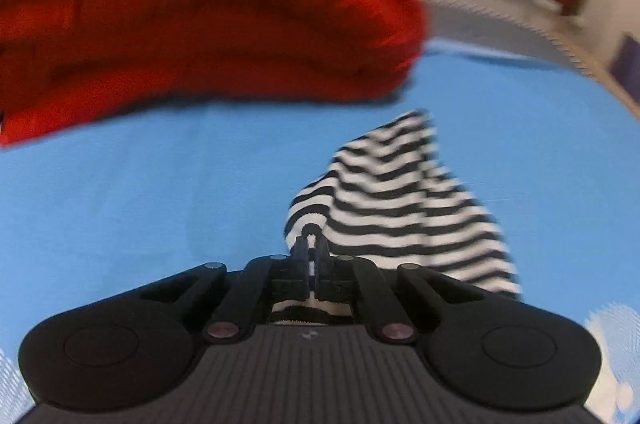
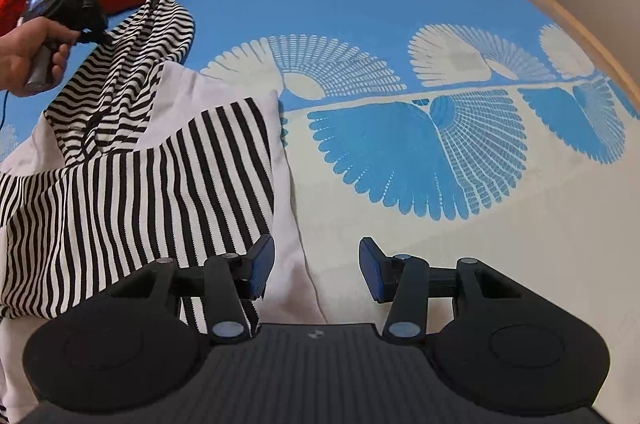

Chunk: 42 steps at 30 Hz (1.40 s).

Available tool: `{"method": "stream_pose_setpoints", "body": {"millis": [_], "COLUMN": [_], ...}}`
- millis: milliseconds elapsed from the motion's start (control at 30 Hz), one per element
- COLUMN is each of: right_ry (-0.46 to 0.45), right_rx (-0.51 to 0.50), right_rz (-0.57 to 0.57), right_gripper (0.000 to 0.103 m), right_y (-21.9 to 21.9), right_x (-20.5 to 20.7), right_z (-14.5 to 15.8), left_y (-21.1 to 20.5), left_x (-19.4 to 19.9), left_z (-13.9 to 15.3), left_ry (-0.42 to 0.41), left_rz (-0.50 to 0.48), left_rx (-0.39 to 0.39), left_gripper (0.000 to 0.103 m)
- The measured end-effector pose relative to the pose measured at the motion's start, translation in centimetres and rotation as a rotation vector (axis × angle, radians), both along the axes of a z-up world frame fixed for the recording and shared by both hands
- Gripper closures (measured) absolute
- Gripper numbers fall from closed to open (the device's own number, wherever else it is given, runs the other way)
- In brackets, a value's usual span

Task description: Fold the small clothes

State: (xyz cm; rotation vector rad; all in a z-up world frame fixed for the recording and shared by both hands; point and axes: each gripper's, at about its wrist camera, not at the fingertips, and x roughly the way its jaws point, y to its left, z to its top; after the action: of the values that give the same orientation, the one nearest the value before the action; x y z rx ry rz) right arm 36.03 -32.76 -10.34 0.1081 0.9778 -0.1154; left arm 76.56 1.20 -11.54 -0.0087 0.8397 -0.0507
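Left tongs (image 1: 311, 242) pinched on a corner of the striped top (image 2: 132, 160), lifting a tapered flap (image 1: 400, 200) off the bed (image 2: 360, 4); flap runs away toward the red knit (image 1: 200, 12). Right tongs (image 2: 316, 268) gaping, nothing between the pads, hovering over the top's white edge (image 2: 296, 264). Top is soft jersey, black-white stripes, lying left on the bed, long axis roughly left to right. Bedspread blue with white fan prints. Open bed to the right, wooden edge (image 2: 560, 12) beyond.
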Motion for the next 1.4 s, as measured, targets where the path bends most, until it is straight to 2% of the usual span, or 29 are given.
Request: {"method": "stream_pose_setpoints", "body": {"millis": [133,233,300,367,433,500,567,600,633,733,767,833,867,1000,1067,1133,1200,1300,1400], "right_ry": [-0.038,-0.100,-0.129,-0.153,-0.193,-0.244,-0.274,-0.282,-0.289,-0.301,-0.299,-0.284,-0.267,-0.184,-0.119,-0.050,0.001,0.039,0.067], "right_rx": [-0.002,-0.060,-0.029,0.022,0.046,0.057,0.068,0.083,0.101,0.163,0.187,0.255,0.289,0.384,0.425,0.434,0.472,0.482,0.469], "right_rz": [-0.006,0.005,-0.012,-0.042,-0.060,-0.070,-0.102,-0.121,-0.140,-0.181,-0.185,-0.187,-0.185,-0.151,-0.153,-0.143,-0.152,-0.118,-0.102], "right_gripper": [0.054,0.054,0.054,0.055,0.055,0.055,0.055,0.055,0.057,0.065,0.066,0.067,0.067,0.066,0.065,0.064,0.064,0.064,0.064], "right_y": [0.3,1.1,1.0,0.7,0.5,0.3,-0.3,-0.5,-0.8,-1.1,-1.0,-0.8,-0.7,-0.1,-0.1,0.3,0.6,1.9,2.7], "right_x": [-0.8,-2.0,-3.0,-3.9,-4.9,-6.3,-7.3,-7.8,-8.3,-9.3,-9.5,-9.5,-9.4,-8.7,-8.1,-7.3,-6.4,-4.8,-3.4], "right_z": [1.5,3.2,4.3,5.2,6.2,7.3,7.9,8.0,8.1,7.8,7.6,6.9,6.5,4.0,2.2,0.6,-0.9,-2.1,-3.2], "left_y": [-1.5,-1.9,-1.4,-0.5,1.0,2.8,5.6,6.7,7.4,9.0,9.3,9.4,9.2,7.5,7.8,9.0,9.8,10.0,9.5], "left_x": [-7.7,-17.1,-24.8,-32.0,-39.3,-43.9,-47.5,-48.8,-49.4,-50.0,-49.6,-49.1,-48.9,-46.2,-45.7,-45.3,-45.1,-43.5,-43.1], "left_z": [4.7,8.2,9.9,10.3,9.8,8.9,8.8,9.2,9.8,10.9,10.7,9.1,8.4,2.8,0.4,-1.7,-3.3,-4.9,-5.2], "left_ry": [-0.131,-0.209,-0.248,-0.237,-0.197,-0.111,-0.027,-0.024,-0.033,-0.022,-0.005,0.015,0.024,0.164,0.237,0.325,0.345,0.402,0.425], "left_rz": [-0.182,-0.343,-0.449,-0.538,-0.608,-0.587,-0.508,-0.441,-0.369,-0.068,0.027,0.160,0.185,0.241,0.262,0.330,0.377,0.390,0.389], "left_rx": [0.011,0.003,-0.014,-0.032,-0.009,-0.025,-0.107,-0.133,-0.146,-0.225,-0.270,-0.348,-0.362,-0.401,-0.435,-0.491,-0.559,-0.632,-0.621], "left_gripper": [0.102,0.102,0.102,0.102,0.102,0.101,0.101,0.100,0.100,0.090,0.084,0.082,0.081,0.081,0.076,0.076,0.076,0.076,0.076]}}
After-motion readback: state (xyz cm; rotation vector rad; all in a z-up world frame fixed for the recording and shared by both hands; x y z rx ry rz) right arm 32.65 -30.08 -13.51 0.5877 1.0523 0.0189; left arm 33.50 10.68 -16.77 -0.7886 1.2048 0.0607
